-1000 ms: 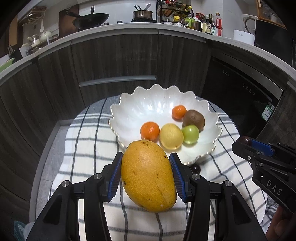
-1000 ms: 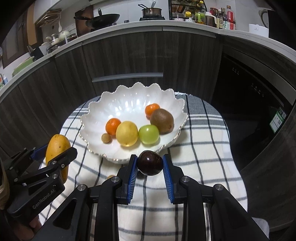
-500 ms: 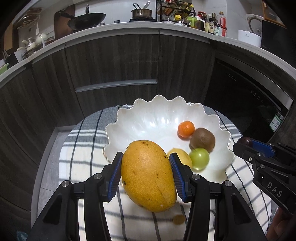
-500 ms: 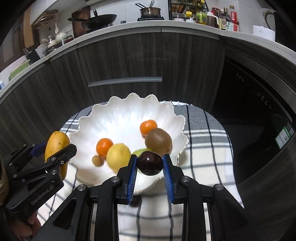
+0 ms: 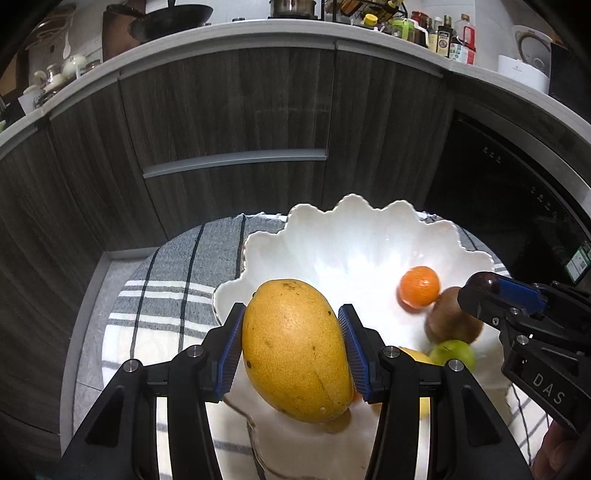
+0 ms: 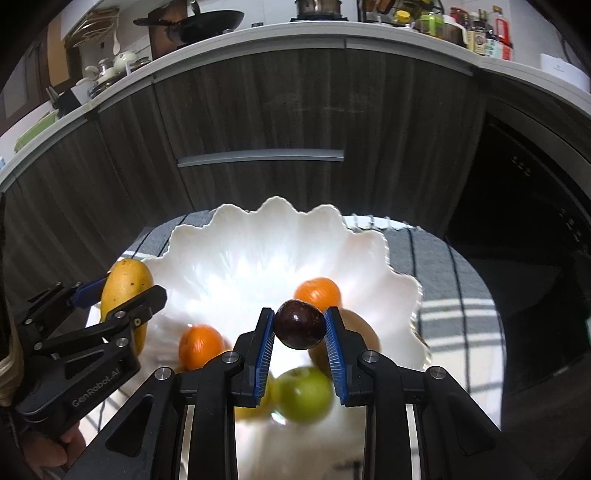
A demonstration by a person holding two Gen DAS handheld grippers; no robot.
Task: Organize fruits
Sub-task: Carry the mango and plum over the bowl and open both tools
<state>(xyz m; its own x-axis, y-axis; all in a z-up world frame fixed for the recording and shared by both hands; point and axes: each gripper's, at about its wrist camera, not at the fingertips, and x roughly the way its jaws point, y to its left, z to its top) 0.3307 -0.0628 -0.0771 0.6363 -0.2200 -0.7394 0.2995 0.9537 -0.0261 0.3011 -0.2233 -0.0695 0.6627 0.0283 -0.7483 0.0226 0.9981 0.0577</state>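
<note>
I am holding a large yellow mango [image 5: 295,350] clamped between the blue pads of my left gripper [image 5: 291,349], and it is hanging over the near left rim of a white scalloped bowl [image 5: 354,236]. My right gripper [image 6: 300,330] is clamped on a small dark plum [image 6: 300,329], which is hanging above the middle of the bowl.

Below the plum, the bowl is already holding fruit: a tangerine [image 6: 318,293] just behind it, a second tangerine [image 6: 199,350] to the left, a green apple [image 6: 304,395] in front, and a brown kiwi [image 6: 364,332] to the right, partly hidden by my right finger. A yellow fruit is showing only as a sliver under the left finger. The fruit is crowding the near and right parts of the bowl; the far and left parts of its floor are showing bare white.

The bowl is sitting on a striped cloth [image 5: 166,295]. Dark wood cabinets [image 5: 229,122] are curving close behind it, with a counter [image 5: 258,33] above carrying pans and bottles.
</note>
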